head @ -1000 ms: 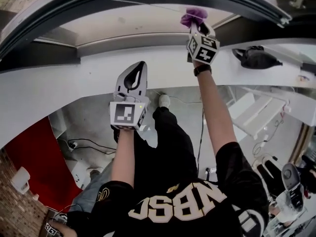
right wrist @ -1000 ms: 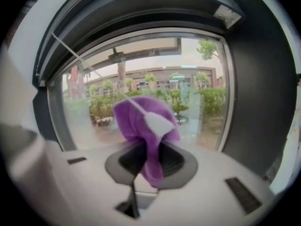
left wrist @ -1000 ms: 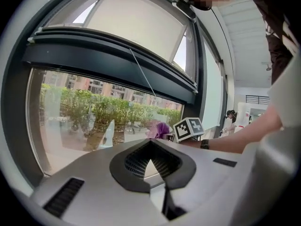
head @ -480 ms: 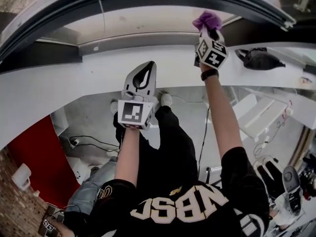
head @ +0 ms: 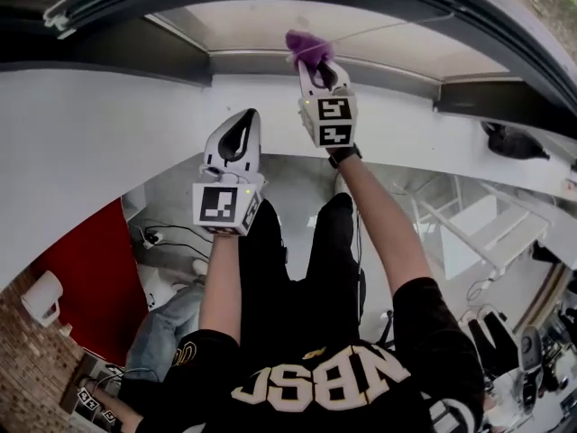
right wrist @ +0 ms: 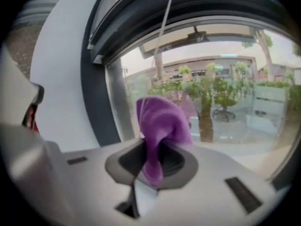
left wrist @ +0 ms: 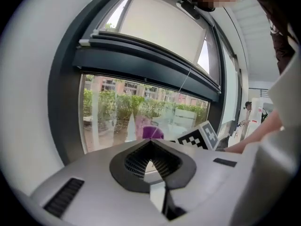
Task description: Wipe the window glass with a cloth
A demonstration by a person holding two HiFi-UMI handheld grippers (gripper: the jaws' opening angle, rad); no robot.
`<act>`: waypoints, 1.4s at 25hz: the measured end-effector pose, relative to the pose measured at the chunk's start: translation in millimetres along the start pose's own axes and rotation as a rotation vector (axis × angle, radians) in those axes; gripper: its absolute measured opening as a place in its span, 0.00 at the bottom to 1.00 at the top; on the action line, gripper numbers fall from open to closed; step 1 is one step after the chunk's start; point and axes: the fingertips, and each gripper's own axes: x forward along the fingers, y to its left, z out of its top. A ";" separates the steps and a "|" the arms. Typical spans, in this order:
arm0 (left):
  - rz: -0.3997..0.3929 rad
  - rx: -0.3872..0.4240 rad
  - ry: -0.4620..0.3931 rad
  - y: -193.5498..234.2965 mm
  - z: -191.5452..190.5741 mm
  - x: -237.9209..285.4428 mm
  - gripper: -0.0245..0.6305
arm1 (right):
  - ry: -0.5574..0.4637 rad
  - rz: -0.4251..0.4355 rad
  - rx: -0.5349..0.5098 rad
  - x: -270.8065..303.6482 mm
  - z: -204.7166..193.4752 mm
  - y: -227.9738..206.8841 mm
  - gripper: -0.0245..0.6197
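Cloth (right wrist: 162, 126), purple and bunched, sits clamped in the jaws of the right hand-held gripper (right wrist: 153, 166), its loose end standing up against the glass (right wrist: 225, 102). A faint purple reflection lies right behind it, so it is on the pane or just off it; I cannot tell which.

Over the last second this hand-held gripper has slid left along the window. A second ago its own view showed the pane's right edge close by and the blind cord's white pull hanging across the cloth. Now the dark post (right wrist: 96, 93) at the pane's left edge stands just beside the cloth, and the cord (right wrist: 167, 8) hangs clear above it. In the head view the cloth (head: 306, 47) is low on the glass (head: 243, 27), near its bottom edge, with the right hand-held gripper (head: 317, 69) reaching up under it.

The left hand-held gripper (head: 242, 126) hangs lower, well apart from the glass. Its jaws are together with nothing between them (left wrist: 151, 163), and it has kept that pose.

A sideways wiping stroke looks to be running toward the pane's left edge. No streaks or marks show, so how much of the glass is done cannot be judged.
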 end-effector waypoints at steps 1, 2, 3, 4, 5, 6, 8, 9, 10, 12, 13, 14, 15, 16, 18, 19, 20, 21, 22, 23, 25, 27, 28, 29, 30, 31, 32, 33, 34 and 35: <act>0.011 0.014 0.014 18.1 -3.3 -11.1 0.07 | -0.010 0.042 0.002 16.1 7.4 34.0 0.15; 0.023 0.026 0.027 36.4 -6.3 -21.9 0.07 | -0.021 0.082 0.005 31.6 15.4 66.9 0.15; 0.035 0.034 0.037 54.2 -8.5 -31.9 0.07 | -0.031 0.117 0.006 46.6 23.2 97.2 0.15; 0.046 0.041 0.045 71.0 -9.5 -40.4 0.07 | -0.039 0.147 0.005 61.3 29.8 123.9 0.15; 0.057 0.047 0.052 86.7 -9.2 -47.3 0.07 | -0.044 0.170 0.001 75.6 34.5 146.7 0.15; 0.068 0.054 0.056 101.1 -7.5 -53.2 0.07 | -0.044 0.187 -0.007 89.6 37.1 165.9 0.15; 0.095 0.064 0.057 126.1 -0.5 -62.8 0.07 | -0.033 0.213 -0.015 115.2 37.9 196.2 0.15; 0.109 0.066 0.052 136.0 3.8 -66.5 0.07 | -0.027 0.224 -0.013 126.0 38.3 207.8 0.15; 0.122 0.069 0.046 143.2 7.7 -69.4 0.07 | -0.024 0.234 -0.010 135.4 39.1 216.8 0.15; 0.139 0.078 0.036 149.9 14.4 -72.1 0.07 | -0.021 0.236 0.002 151.2 39.9 222.7 0.15; 0.142 0.083 0.029 150.5 18.0 -71.3 0.07 | -0.023 0.222 0.017 157.6 40.2 217.0 0.15; 0.142 0.087 0.019 149.4 21.7 -69.3 0.07 | -0.028 0.199 0.039 162.0 40.7 205.2 0.15; 0.144 0.084 0.008 146.3 24.0 -66.8 0.07 | -0.032 0.173 0.063 163.0 40.1 189.1 0.15; 0.148 0.073 -0.002 140.9 23.7 -64.0 0.07 | -0.034 0.151 0.081 160.2 37.5 170.6 0.15; 0.150 0.044 -0.005 123.4 15.0 -55.3 0.07 | -0.030 0.118 0.088 146.0 25.7 130.9 0.15; 0.139 0.033 0.000 111.1 8.6 -48.5 0.07 | -0.024 0.100 0.083 135.5 18.2 109.3 0.15; 0.118 0.024 0.004 96.3 2.8 -40.5 0.07 | -0.019 0.079 0.082 123.0 10.8 86.6 0.15; 0.092 0.015 0.004 79.7 -1.6 -31.3 0.07 | -0.017 0.057 0.084 109.3 4.4 63.2 0.15; 0.067 0.007 0.002 62.3 -5.2 -21.1 0.07 | -0.017 0.035 0.084 95.9 -0.5 40.2 0.15; 0.045 0.002 0.000 44.3 -8.7 -9.7 0.07 | -0.019 0.013 0.083 83.6 -4.5 17.0 0.15; 0.006 0.002 0.000 3.4 -17.1 15.3 0.07 | -0.021 -0.033 0.090 60.1 -14.9 -34.6 0.15; -0.042 -0.004 0.009 -46.2 -27.1 39.0 0.07 | -0.011 -0.102 0.118 29.9 -31.6 -97.6 0.15; -0.068 -0.014 0.017 -72.2 -32.1 49.9 0.07 | -0.003 -0.142 0.133 12.2 -40.5 -131.4 0.15; -0.094 -0.026 0.026 -97.1 -37.1 60.6 0.07 | 0.004 -0.183 0.147 -5.7 -48.3 -164.8 0.15; -0.120 -0.034 0.034 -120.4 -41.7 71.2 0.07 | 0.007 -0.222 0.159 -23.0 -54.4 -197.0 0.15; -0.144 -0.037 0.038 -142.4 -45.5 81.5 0.07 | 0.007 -0.258 0.171 -39.6 -58.6 -227.6 0.15; -0.166 -0.038 0.040 -163.3 -48.4 91.1 0.07 | 0.006 -0.291 0.182 -55.7 -61.7 -256.4 0.15; -0.185 -0.040 0.038 -183.2 -49.9 99.8 0.07 | 0.005 -0.321 0.191 -71.0 -64.3 -283.2 0.15; -0.200 -0.044 0.032 -201.7 -49.9 107.9 0.07 | 0.005 -0.348 0.195 -85.1 -66.4 -307.9 0.15; -0.215 -0.052 0.025 -218.6 -49.4 115.5 0.07 | 0.005 -0.374 0.197 -98.0 -67.8 -330.6 0.15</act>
